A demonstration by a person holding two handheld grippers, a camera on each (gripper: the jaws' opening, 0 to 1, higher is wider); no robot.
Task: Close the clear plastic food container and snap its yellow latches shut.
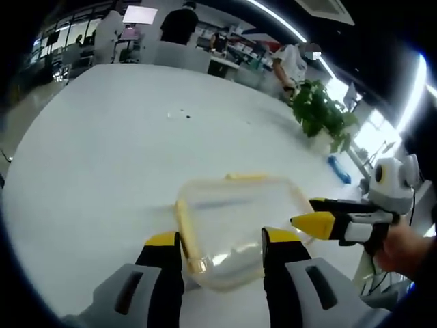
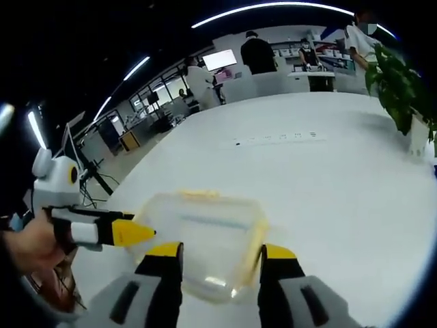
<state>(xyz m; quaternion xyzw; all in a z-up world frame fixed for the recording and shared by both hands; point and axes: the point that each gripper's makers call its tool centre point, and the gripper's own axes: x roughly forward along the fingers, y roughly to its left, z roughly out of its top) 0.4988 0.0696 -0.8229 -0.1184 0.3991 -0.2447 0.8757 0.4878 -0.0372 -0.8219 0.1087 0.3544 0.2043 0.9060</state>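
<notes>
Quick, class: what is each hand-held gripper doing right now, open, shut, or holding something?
Left hand-held gripper: open, jaws on either side of the container's near edge, not clamped.
Right hand-held gripper: open, container between its jaws, holding nothing.

You can count one clear food box (image 1: 239, 229) on one big white table (image 1: 102, 157). The box has yellow latches (image 1: 186, 236): you can see two of them in the left gripper view, one on the long side near you and one on the far edge. More may be there, but it is too blurry to tell.

You hold two grippers, the left gripper (image 1: 222, 247) and the right gripper (image 2: 220, 258). Each one has two jaws with yellow tips.

There is one green plant (image 1: 321, 113) and one small blue thing (image 1: 339, 169) near it.

Far back you can count about three people (image 2: 258, 53) in the right gripper view.
</notes>
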